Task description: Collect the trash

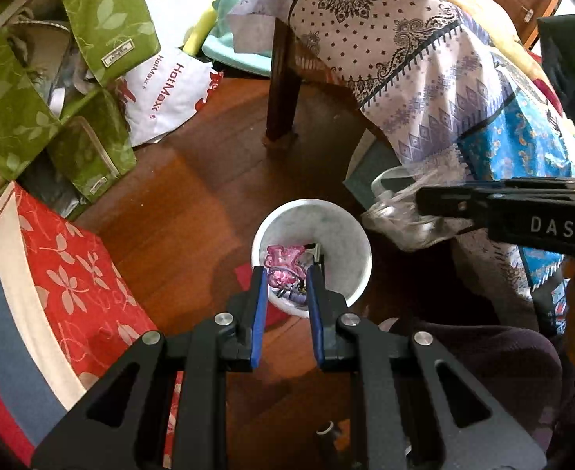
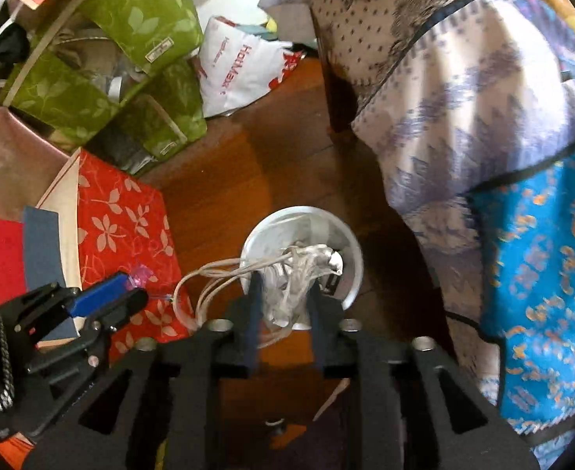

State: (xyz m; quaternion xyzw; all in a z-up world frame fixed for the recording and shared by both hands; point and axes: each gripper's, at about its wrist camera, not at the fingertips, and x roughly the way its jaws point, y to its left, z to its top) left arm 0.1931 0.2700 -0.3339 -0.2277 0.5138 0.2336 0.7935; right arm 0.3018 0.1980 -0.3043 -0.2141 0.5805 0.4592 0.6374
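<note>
the left claw (image 1: 286,274) pinched a pink wrapper (image 1: 281,262) over the white bin (image 1: 346,243) on the floor. the right claw (image 2: 285,286) stood a little open around a clear bag (image 2: 307,270) above that bin. a red box (image 2: 123,215) sat just beside it.

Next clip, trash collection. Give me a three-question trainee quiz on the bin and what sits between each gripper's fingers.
1. True or false: the white bin lies tipped on its side.
2. What is clamped between the fingers of the left gripper? A. a pink wrapper B. a green box C. a spoon
3. Which gripper has the clear plastic bag between its fingers?

Key: 1. False, it stands upright with its mouth facing up. 2. A. 3. The right gripper.
</note>
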